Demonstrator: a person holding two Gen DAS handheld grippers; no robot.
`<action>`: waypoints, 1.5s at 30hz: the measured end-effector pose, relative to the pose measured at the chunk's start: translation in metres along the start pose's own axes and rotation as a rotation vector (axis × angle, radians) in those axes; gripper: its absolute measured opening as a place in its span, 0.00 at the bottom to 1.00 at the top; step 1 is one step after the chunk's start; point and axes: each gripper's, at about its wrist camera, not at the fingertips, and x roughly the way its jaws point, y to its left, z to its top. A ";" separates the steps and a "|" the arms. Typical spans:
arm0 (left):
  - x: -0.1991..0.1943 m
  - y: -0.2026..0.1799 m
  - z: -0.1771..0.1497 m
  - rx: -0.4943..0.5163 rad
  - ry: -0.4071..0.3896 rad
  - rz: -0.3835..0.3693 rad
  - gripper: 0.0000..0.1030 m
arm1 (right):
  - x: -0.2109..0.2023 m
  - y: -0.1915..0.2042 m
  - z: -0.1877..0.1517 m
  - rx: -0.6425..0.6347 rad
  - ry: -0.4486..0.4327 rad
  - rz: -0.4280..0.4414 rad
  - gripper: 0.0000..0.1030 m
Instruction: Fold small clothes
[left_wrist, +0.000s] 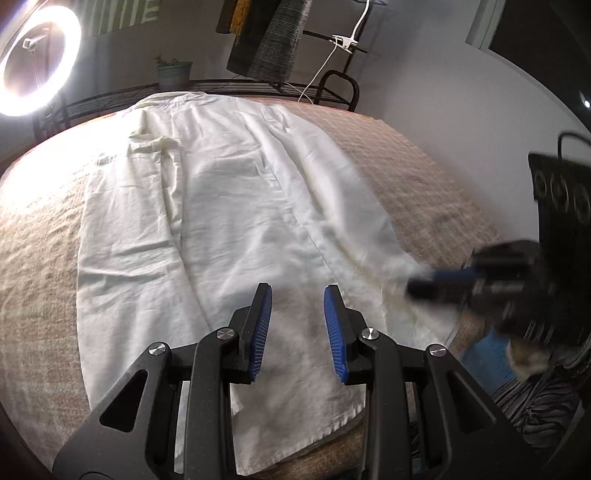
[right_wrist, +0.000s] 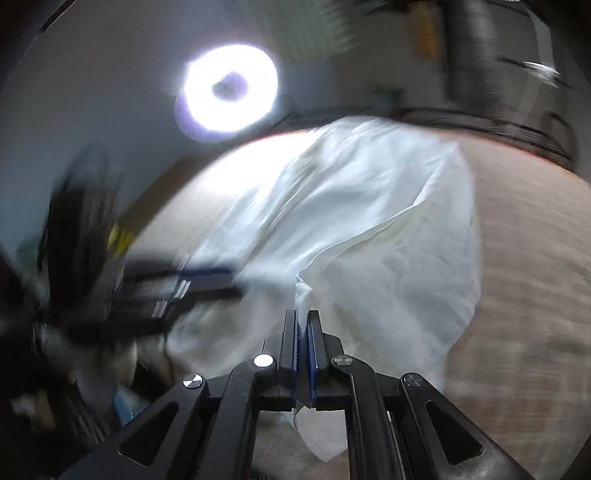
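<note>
A white garment (left_wrist: 221, 206) lies spread lengthwise on a beige checked cloth (left_wrist: 406, 177). My left gripper (left_wrist: 297, 291) is open and empty, hovering over the garment's near hem. My right gripper (right_wrist: 303, 317) is shut on the garment's edge (right_wrist: 303, 295) and lifts it, so the white garment (right_wrist: 351, 221) rises in a fold. The right gripper shows blurred at the right of the left wrist view (left_wrist: 424, 286), at the garment's right edge. The left gripper shows blurred at the left of the right wrist view (right_wrist: 221, 282).
A bright ring light (left_wrist: 37, 55) stands at the far left. A black metal rack (left_wrist: 258, 88) with a potted plant (left_wrist: 173, 72) and hanging clothes (left_wrist: 269, 37) is behind the table. A dark patterned bag (left_wrist: 561, 192) is at the right.
</note>
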 end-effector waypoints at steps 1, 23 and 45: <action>0.000 0.001 -0.001 -0.001 0.003 -0.006 0.28 | 0.006 0.007 -0.002 -0.034 0.024 -0.007 0.07; 0.051 -0.022 -0.019 -0.042 0.103 -0.145 0.10 | 0.034 -0.156 0.158 0.294 -0.013 -0.142 0.36; 0.046 -0.017 -0.004 -0.155 0.057 -0.293 0.02 | 0.136 -0.210 0.261 0.248 0.103 -0.332 0.00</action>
